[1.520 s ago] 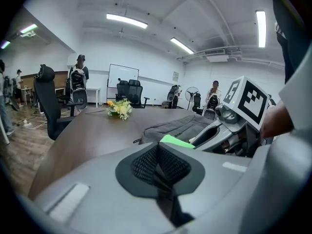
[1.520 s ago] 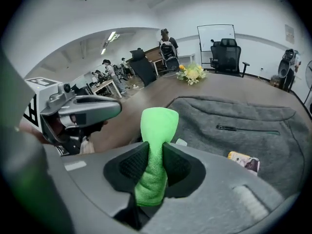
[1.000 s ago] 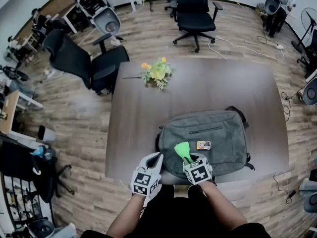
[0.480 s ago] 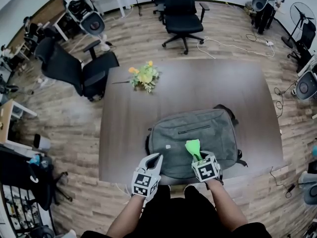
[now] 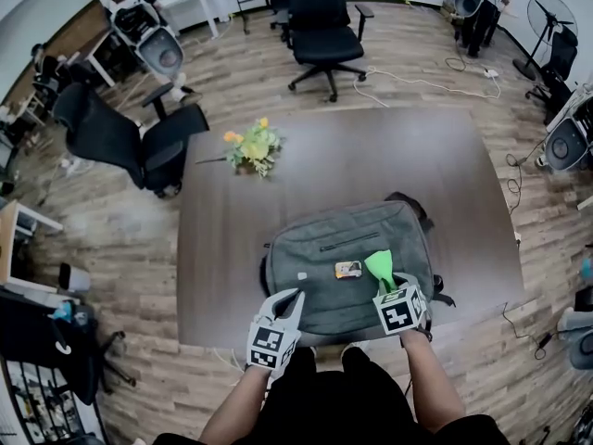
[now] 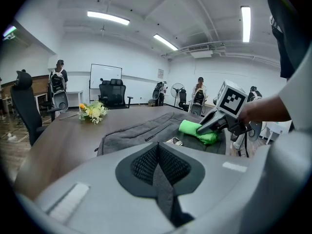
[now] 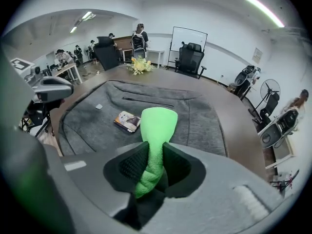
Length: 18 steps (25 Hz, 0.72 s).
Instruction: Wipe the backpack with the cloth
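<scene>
On the near half of the counter (image 5: 371, 156), the grey backpack (image 5: 343, 239) lies flat, offering a broad panel for wiping, with a small card (image 5: 348, 269) resting on it. The right tongs (image 5: 386, 284) are clamped on the bunched green cloth (image 5: 379, 265), whose free end fans forward over the panel, seemingly touching it. The left tongs (image 5: 293, 297), pressed together on nothing, hang at the bag's near edge, probably to steady it.
</scene>
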Tool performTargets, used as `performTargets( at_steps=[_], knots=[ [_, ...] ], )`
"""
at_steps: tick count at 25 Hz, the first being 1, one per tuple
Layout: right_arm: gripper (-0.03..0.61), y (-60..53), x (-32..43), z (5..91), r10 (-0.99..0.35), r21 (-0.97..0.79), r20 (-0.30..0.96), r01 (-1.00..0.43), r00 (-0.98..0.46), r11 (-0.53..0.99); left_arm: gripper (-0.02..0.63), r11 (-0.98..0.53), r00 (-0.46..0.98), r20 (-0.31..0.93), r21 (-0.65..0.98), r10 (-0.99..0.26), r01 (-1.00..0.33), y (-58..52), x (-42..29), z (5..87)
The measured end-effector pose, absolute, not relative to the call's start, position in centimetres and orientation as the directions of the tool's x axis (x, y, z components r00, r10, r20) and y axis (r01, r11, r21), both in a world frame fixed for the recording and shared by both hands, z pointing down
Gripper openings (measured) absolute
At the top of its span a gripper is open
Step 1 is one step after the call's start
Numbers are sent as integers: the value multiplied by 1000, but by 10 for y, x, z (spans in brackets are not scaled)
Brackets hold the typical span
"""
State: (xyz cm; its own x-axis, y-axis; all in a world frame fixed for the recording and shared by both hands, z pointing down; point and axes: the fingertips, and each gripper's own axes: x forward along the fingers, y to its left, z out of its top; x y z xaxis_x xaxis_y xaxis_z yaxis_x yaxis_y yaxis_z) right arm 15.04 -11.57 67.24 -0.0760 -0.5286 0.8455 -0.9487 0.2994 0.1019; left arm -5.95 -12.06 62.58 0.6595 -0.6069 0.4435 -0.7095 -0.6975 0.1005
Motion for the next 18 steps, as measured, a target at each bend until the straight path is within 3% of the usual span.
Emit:
performTargets(
  at_steps=[18],
  knots=[
    [92,-115,230,646,-577,174,815,-974,61,142,18,-719,681,424,95,-597,-689,-135,-39,620]
  ],
)
